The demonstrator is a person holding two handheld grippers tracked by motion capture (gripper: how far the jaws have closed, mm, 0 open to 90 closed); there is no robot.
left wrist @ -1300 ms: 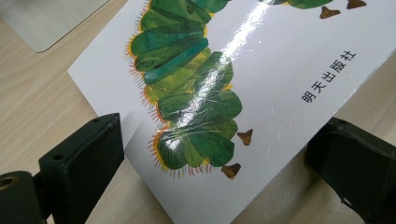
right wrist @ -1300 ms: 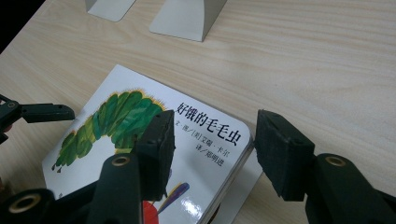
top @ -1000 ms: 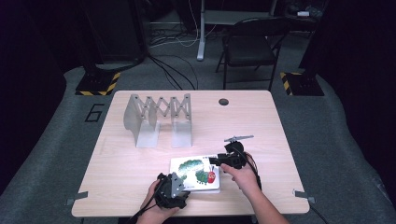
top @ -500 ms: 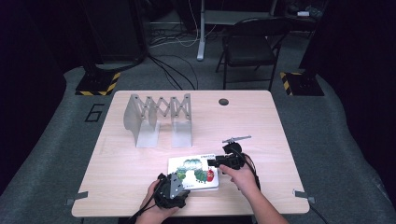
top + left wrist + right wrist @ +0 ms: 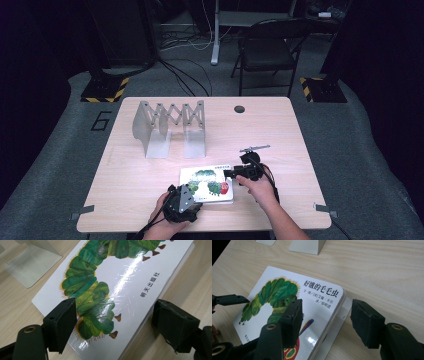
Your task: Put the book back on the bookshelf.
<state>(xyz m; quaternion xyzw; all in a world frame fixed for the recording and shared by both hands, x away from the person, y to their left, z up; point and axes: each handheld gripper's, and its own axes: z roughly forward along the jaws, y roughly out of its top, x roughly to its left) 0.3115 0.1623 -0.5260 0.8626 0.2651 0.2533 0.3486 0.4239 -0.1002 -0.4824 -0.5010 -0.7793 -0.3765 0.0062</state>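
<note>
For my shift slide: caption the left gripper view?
Left gripper straddling a corner of the caterpillar picture book on the wooden table.

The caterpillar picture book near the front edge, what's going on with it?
A person works on the picture book lying flat on the table, with tongs in each hand. The left tongs straddle its near corner, one jaw over the cover. The right tongs have just been opening at the other end and no longer clamp it.

A grey metal accordion book rack (image 5: 169, 127) stands on the table (image 5: 125, 175) toward its far left corner, its flat feet pointing to the near edge. A dark round grommet hole (image 5: 239, 109) sits near the far edge. Beyond the table, a black folding chair (image 5: 267, 50) stands on grey floor (image 5: 360, 150).
</note>
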